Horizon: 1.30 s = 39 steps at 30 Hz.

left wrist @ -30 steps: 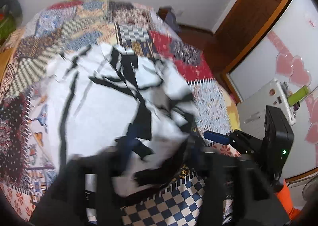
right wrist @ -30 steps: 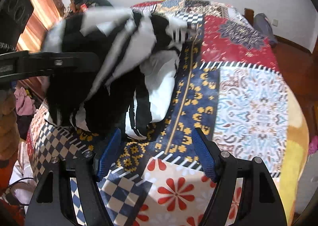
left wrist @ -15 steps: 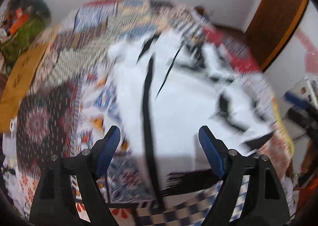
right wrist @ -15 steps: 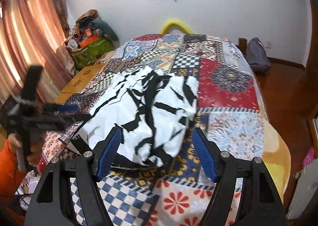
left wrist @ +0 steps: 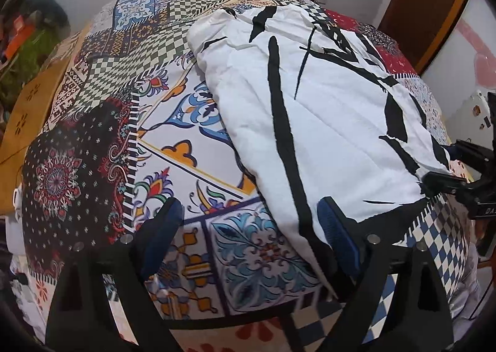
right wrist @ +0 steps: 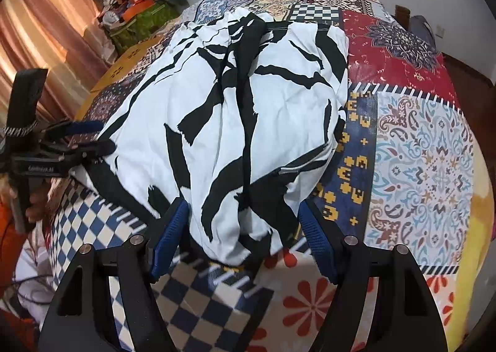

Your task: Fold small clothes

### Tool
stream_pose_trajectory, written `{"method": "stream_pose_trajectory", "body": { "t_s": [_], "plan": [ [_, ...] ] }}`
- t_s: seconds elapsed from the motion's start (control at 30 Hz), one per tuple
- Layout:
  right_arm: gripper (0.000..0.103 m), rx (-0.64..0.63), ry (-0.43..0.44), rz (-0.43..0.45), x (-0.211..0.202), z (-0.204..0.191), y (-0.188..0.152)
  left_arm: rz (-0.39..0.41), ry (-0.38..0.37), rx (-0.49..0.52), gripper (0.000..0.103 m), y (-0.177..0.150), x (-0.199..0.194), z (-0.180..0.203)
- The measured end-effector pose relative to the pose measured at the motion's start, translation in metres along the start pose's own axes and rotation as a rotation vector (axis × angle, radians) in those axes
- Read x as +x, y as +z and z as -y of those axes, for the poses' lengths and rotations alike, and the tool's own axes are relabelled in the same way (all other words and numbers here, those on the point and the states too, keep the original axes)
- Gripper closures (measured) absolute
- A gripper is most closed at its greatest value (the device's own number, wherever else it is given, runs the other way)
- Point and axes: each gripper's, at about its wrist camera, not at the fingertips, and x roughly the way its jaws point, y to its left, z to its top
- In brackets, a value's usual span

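The left gripper [left wrist: 248, 228] hangs over the patchwork bedspread [left wrist: 93, 122] with its jaws spread wide and having just been opening; only the near left corner of the white-and-black garment [left wrist: 325, 122] reaches in by the right blue pad [left wrist: 338, 243], and whether cloth and pad touch cannot be told. This view alone shows the garment's plainer left side, mostly white with one long black stripe, lying flat across the bed, and the brown door [left wrist: 424, 11] at right. The right wrist view shows what that one hides: the garment's bunched near hem [right wrist: 241, 228] sits between the right gripper [right wrist: 245, 237], whose jaws stand apart with its pads beside the cloth rather than pinching it. It also shows curtains [right wrist: 46, 26] at left.
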Motion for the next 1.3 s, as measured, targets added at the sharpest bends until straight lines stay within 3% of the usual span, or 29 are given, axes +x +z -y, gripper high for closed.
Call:
{"method": "stream_pose_trajectory", "body": {
  "t_s": [0.1,0.3,0.43,0.57,0.73,0.77,0.83,0.87,0.9,1.0,1.17,1.3],
  "plan": [
    [0.032,-0.027,-0.003,0.006,-0.01,0.0,0.009,0.0,0.0,-0.041,0.014,0.011,-0.002,-0.009],
    [0.032,-0.062,0.004,0.109,-0.026,-0.003,0.049,0.044,0.032,-0.124,0.014,0.043,-0.012,-0.033],
    [0.032,-0.081,0.019,0.136,-0.01,-0.007,0.089,0.073,0.064,-0.146,0.014,0.072,-0.009,-0.043],
    [0.034,-0.08,0.048,0.1,0.022,-0.008,0.12,0.072,0.056,-0.147,0.014,0.097,0.006,-0.048],
    [0.057,-0.027,0.092,0.031,0.061,0.004,0.148,-0.014,-0.086,-0.232,0.019,0.12,0.05,-0.064],
    [0.061,-0.016,0.103,0.018,0.068,0.007,0.152,-0.035,-0.118,-0.251,0.026,0.124,0.059,-0.066],
    [0.081,-0.015,0.117,0.008,0.076,0.01,0.156,-0.072,-0.193,-0.283,0.042,0.129,0.075,-0.067],
    [0.088,-0.029,0.121,0.016,0.076,0.01,0.156,-0.078,-0.215,-0.291,0.059,0.131,0.08,-0.066],
    [0.094,-0.045,0.119,0.03,0.075,0.009,0.156,-0.076,-0.221,-0.281,0.063,0.133,0.084,-0.063],
    [0.097,-0.094,0.08,0.071,0.069,0.008,0.153,-0.034,-0.148,-0.213,0.069,0.137,0.086,-0.049],
    [0.098,-0.134,-0.004,0.073,0.07,0.013,0.148,-0.011,0.007,-0.105,0.069,0.143,0.093,-0.028],
    [0.097,-0.096,-0.009,0.047,0.064,0.017,0.148,-0.01,0.056,-0.13,0.069,0.147,0.081,-0.028]
  ]
}}
